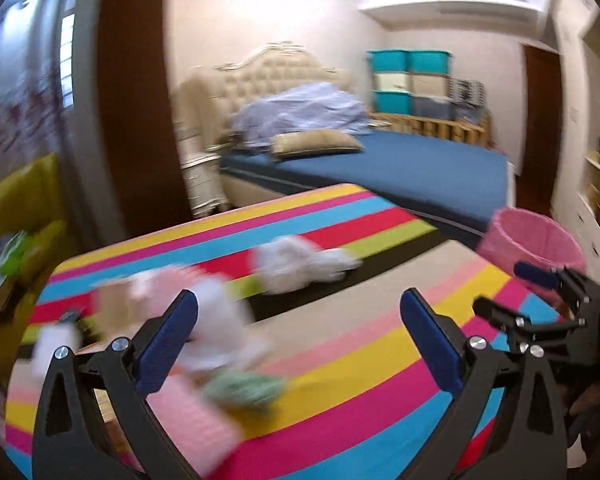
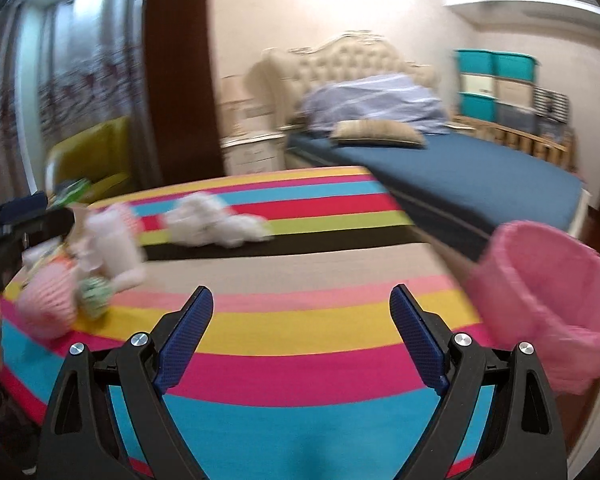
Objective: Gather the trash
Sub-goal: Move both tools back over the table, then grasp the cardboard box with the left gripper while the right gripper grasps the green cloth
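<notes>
1. While both views are blurred, the left claw (image 1: 300, 308) and right claw (image 2: 302, 304) stand spread wide, grasping nothing, nearest over a striped table (image 2: 300, 320).
2. Crumpled trash (image 2: 92, 264) lies at the table's left; a white wad (image 2: 216, 224) sits farther back.
3. A pink bin (image 2: 548, 300) stands right.
4. A bed (image 2: 480, 176) lies beyond.
</notes>
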Available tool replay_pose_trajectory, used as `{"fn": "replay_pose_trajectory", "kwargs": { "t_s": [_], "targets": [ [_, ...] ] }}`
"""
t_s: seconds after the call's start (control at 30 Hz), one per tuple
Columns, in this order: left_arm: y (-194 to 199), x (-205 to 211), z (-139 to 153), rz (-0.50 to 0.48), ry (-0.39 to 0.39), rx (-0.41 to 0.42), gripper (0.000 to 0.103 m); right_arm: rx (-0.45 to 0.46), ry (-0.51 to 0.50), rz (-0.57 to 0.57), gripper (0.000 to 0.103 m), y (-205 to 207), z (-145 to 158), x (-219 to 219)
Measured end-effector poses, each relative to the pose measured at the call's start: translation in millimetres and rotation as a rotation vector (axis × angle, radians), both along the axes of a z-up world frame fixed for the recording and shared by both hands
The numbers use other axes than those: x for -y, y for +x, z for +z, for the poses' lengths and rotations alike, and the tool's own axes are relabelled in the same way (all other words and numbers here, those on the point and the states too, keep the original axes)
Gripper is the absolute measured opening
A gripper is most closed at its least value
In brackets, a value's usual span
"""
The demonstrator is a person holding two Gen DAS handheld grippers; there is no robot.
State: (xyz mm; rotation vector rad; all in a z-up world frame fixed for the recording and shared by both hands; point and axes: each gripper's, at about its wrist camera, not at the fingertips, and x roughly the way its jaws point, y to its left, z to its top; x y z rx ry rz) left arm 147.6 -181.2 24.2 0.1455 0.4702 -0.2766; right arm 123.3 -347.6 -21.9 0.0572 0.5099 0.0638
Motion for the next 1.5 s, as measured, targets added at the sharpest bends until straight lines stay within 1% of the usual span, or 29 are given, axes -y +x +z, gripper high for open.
{"fn": "replay_pose_trajectory", "kwargs": {
  "t_s": [0.03,0.13,0.17,0.27,0.3,0.4,0.53,0.67,0.77,0.83,0.87,0.9,1.0,1.07,1.1,1.13,1.17,1.27,1.37,1.47,1.5],
  "targets": [
    [-4.4,-24.4,1.1,0.036,-0.013,0.002,0.098,-0.005,-0.004,0.030,0.085,0.8,-0.7,-13.0],
    [-12.4,-77.4,-0.3,0.111,-0.034,-0.010,0.098,-0.027,-0.031,0.111,0.083,7.1,-6.3,-58.2],
    [-15.8,-95.9,-4.2,0.149,-0.038,-0.021,0.098,-0.037,-0.035,0.135,0.080,10.1,-9.0,-69.5],
    [-25.9,-144.9,-19.9,0.220,-0.057,-0.072,0.098,-0.069,-0.053,0.197,0.075,15.6,-16.6,-100.1],
    [-29.1,-158.7,-26.8,0.250,-0.051,-0.088,0.098,-0.081,-0.064,0.211,0.074,17.9,-19.1,-109.1],
    [-38.0,-185.6,-45.9,0.303,-0.039,-0.128,0.098,-0.125,-0.093,0.261,0.073,29.1,-23.7,-130.7],
    [-42.9,-209.8,-72.2,0.325,-0.070,-0.198,0.097,-0.178,-0.138,0.326,0.072,40.5,-30.8,-156.9],
    [-32.5,-207.6,-82.1,0.315,-0.068,-0.240,0.093,-0.207,-0.201,0.384,0.072,51.5,-37.0,-180.1],
    [-28.7,-202.9,-87.7,0.299,-0.082,-0.257,0.092,-0.242,-0.224,0.424,0.072,63.0,-41.6,-197.1],
    [-24.4,-197.6,-89.4,0.294,-0.076,-0.259,0.092,-0.283,-0.201,0.466,0.072,71.2,-42.3,-206.1],
    [-23.5,-195.5,-89.9,0.292,-0.072,-0.260,0.092,-0.296,-0.194,0.485,0.070,73.7,-41.9,-210.3],
    [-22.1,-194.5,-90.3,0.291,-0.071,-0.263,0.091,-0.299,-0.196,0.497,0.069,75.5,-41.2,-213.7],
    [-15.4,-193.1,-91.8,0.294,-0.080,-0.275,0.090,-0.265,-0.236,0.496,0.065,81.0,-36.3,-224.7],
    [-10.7,-195.0,-91.7,0.295,-0.101,-0.288,0.090,-0.291,-0.224,0.489,0.053,89.2,-37.9,-227.0],
    [-9.9,-196.9,-92.2,0.294,-0.113,-0.292,0.090,-0.301,-0.216,0.490,0.051,90.6,-40.0,-227.2],
    [-6.3,-196.9,-91.1,0.290,-0.128,-0.298,0.090,-0.303,-0.208,0.490,0.046,90.4,-40.0,-225.0],
    [-4.2,-199.2,-92.5,0.287,-0.134,-0.301,0.090,-0.293,-0.195,0.495,0.038,88.3,-37.6,-222.1],
    [3.6,-194.6,-90.7,0.279,-0.137,-0.302,0.090,-0.243,-0.203,0.459,0.035,78.9,-32.1,-213.1],
    [13.2,-186.6,-90.2,0.274,-0.139,-0.308,0.081,-0.228,-0.169,0.429,0.035,70.5,-28.8,-195.8],
    [26.0,-178.7,-92.1,0.301,-0.122,-0.316,0.072,-0.225,-0.128,0.406,0.035,64.7,-28.9,-176.9],
    [29.0,-177.4,-92.7,0.311,-0.119,-0.315,0.068,-0.227,-0.121,0.398,0.035,64.5,-29.0,-173.8]
  ]
}}
